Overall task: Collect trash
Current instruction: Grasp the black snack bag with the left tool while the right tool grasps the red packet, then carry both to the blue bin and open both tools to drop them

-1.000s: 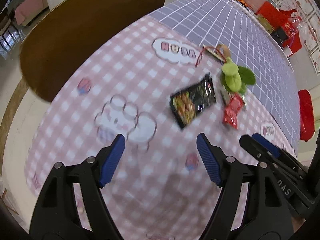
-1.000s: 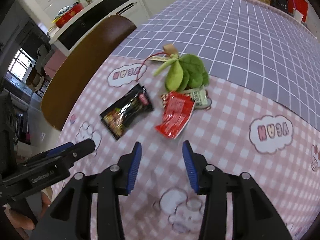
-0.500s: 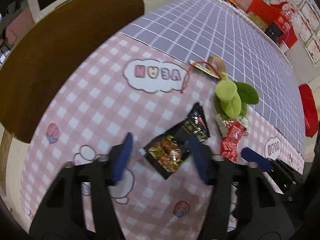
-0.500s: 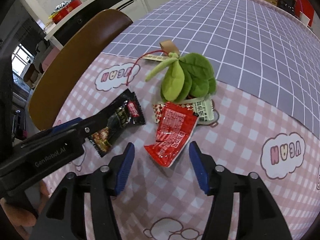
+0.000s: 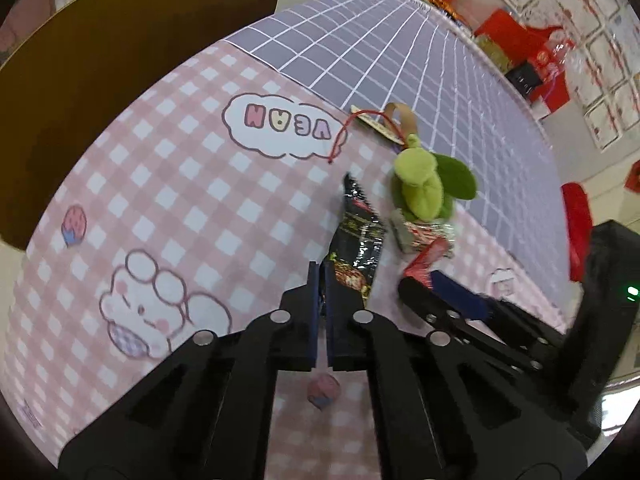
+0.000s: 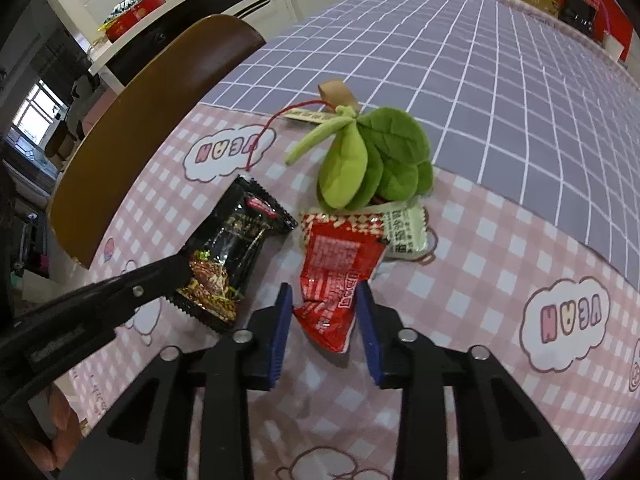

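Wrappers are the business here, one per hand-held gripper. The left hand-held gripper (image 5: 322, 280) has just been closing and its jaws now stand pressed together on the near edge of the black wrapper (image 5: 357, 236), which juts out beyond its tips, crumpled and tilted, its far end apparently still on the table (image 5: 168, 184). The right hand-held gripper (image 6: 325, 312) has just been closing too, with the red wrapper (image 6: 338, 276) between its jaws; they stand partly open, the pads at either side of the near end, and whether they already press on it cannot be told for sure. To do this step well, the right one should finish its squeeze low on the film, gathering the near end rather than skating over it, since slick foil tends to slip out of a shallow pinch. A third, pale wrapper (image 6: 404, 228) lies just beyond the red one, touching or slightly under it, and the green plush (image 6: 372, 164) sits on the far ends of both; lifting straight up and slightly back toward the holder should free the red one without dragging the toy along. The left grip is only on an edge, so it should rise gently and not be shaken. No bin shows in either view, so where the wrappers go next cannot be told.
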`<action>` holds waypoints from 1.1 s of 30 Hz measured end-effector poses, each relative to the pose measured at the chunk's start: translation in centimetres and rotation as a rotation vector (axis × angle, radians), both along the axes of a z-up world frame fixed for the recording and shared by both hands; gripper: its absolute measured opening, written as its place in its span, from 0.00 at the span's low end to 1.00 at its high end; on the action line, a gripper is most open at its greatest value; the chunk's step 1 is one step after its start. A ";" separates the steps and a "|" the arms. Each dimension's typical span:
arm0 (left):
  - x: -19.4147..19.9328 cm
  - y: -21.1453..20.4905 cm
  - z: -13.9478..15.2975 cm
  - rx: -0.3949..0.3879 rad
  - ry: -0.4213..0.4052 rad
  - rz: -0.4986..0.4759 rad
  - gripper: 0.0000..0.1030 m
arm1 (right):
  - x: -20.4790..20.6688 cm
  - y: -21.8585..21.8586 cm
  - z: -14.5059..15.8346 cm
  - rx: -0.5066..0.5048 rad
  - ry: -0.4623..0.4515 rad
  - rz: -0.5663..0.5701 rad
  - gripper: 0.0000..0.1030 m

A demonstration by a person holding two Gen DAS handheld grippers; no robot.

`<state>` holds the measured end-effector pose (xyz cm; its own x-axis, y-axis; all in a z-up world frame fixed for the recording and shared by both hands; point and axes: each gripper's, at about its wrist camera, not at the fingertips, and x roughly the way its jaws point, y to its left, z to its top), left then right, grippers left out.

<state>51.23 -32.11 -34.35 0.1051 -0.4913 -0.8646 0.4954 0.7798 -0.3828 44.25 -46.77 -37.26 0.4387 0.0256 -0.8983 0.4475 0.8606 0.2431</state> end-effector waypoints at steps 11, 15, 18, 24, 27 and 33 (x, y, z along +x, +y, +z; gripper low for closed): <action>-3.0 7.6 4.6 -0.085 -0.037 0.092 0.01 | -1.3 6.7 4.3 0.012 -0.058 0.128 0.21; -4.8 14.2 5.9 -0.085 -0.058 0.169 0.01 | -1.6 12.1 5.7 0.028 -0.085 0.204 0.21; -6.2 19.4 6.5 -0.076 -0.070 0.230 0.01 | -1.8 16.4 6.3 0.042 -0.097 0.263 0.21; -10.3 31.7 7.0 -0.013 -0.069 0.394 0.01 | -2.7 28.7 6.6 0.109 -0.101 0.431 0.21; -12.6 37.9 6.8 0.033 -0.061 0.473 0.01 | -3.6 35.2 6.2 0.165 -0.090 0.512 0.21; -16.5 48.0 5.7 0.080 -0.023 0.592 0.01 | -5.7 46.0 5.9 0.196 -0.069 0.651 0.21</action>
<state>34.76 15.86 -28.67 0.3603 -0.2773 -0.8907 -0.0247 0.9516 -0.3062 38.55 -0.75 -31.40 0.3348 0.4630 -0.8207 -0.1686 0.8863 0.4313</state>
